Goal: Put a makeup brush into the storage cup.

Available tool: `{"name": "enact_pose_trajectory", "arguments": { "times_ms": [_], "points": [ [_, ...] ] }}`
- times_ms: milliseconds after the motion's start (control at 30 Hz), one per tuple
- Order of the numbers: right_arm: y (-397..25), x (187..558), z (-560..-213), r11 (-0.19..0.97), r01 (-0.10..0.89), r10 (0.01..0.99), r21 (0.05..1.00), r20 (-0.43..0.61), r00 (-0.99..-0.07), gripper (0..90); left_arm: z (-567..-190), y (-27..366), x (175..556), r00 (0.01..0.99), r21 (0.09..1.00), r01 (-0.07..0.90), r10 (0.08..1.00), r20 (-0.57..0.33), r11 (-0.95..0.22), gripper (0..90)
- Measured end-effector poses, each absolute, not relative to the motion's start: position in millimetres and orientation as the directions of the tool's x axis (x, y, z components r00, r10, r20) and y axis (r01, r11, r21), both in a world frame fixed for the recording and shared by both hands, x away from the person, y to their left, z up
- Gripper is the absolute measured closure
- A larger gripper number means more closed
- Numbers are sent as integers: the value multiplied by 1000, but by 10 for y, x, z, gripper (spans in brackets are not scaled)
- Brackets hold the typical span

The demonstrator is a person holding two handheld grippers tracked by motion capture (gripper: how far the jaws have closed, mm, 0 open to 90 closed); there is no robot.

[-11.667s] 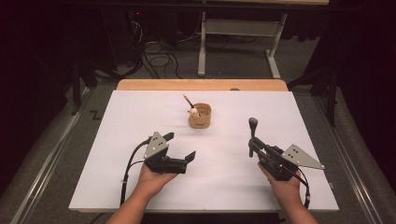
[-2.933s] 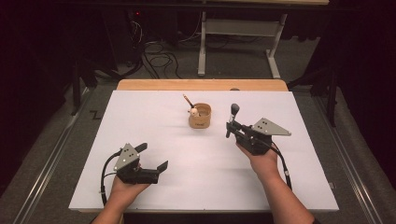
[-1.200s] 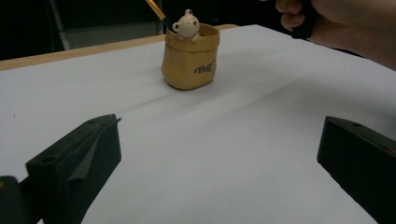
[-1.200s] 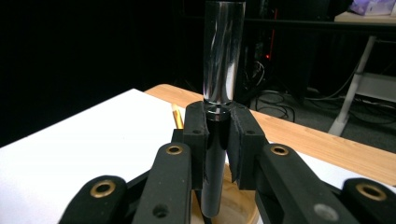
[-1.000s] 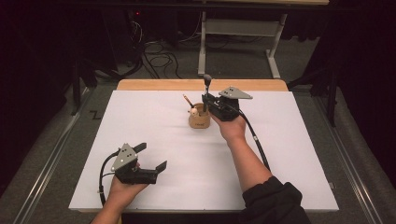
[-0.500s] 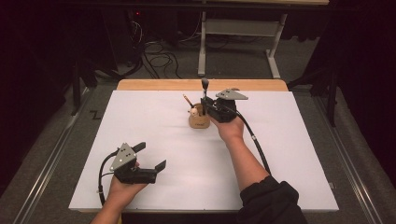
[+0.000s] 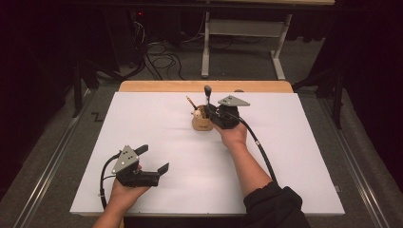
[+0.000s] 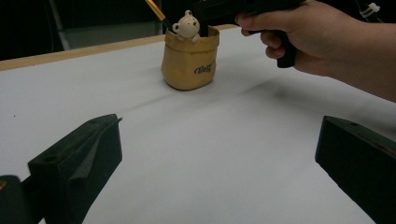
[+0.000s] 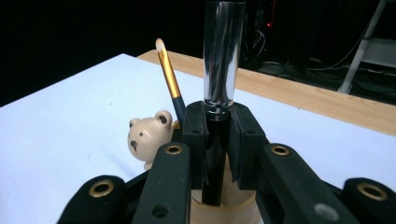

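One white tabletop (image 7: 157,128), dark cable-strewn floor (image 7: 161,59) behind

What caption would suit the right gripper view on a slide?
Right tongs hold a dark brush upright over a tan holder with a bear figure.

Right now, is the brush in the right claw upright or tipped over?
Upright: the right claw is shut on the brush, handle end down in the holder.

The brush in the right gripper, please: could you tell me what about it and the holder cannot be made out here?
- Brush lower end: right gripper view, hidden by the jaws and the holder.
- Brush top: same view, cut off by the upper edge.
- Holder's inside: high view, too small; left gripper view, blocked by its wall.
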State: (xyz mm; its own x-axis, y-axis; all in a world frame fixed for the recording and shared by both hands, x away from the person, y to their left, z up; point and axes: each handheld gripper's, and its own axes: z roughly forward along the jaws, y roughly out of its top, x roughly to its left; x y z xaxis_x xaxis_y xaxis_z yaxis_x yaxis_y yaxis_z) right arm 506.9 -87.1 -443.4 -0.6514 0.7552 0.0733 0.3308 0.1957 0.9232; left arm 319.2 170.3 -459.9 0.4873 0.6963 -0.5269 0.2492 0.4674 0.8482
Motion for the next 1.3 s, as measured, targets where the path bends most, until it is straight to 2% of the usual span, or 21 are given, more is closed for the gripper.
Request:
{"name": "enact_pose_trajectory", "arguments": {
  "times_ms": [367,467,533,600,800,1300],
  "points": [
    [-895,5059,-4473,187,336,757,923,82,-648,786,-4594,1698,3191,487,848,252,696,-528,466,18],
    [-913,5045,-4444,165,322,749,932,94,-656,605,-4595,1699,3195,489,849,250,696,-526,466,18],
    [-928,5044,-4429,167,323,737,932,100,-669,527,-4599,1699,3197,488,850,252,697,-525,463,18],
    [-947,5033,-4424,172,321,738,931,94,-668,499,-4599,1701,3198,488,849,252,697,-525,464,18],
    [-1018,5012,-4415,173,330,738,928,100,-667,456,-4604,1709,3191,483,848,253,699,-527,466,17],
    [-1136,4851,-4397,203,328,716,922,89,-693,423,-4626,1696,3203,477,852,262,706,-523,453,9]
  ]
}}
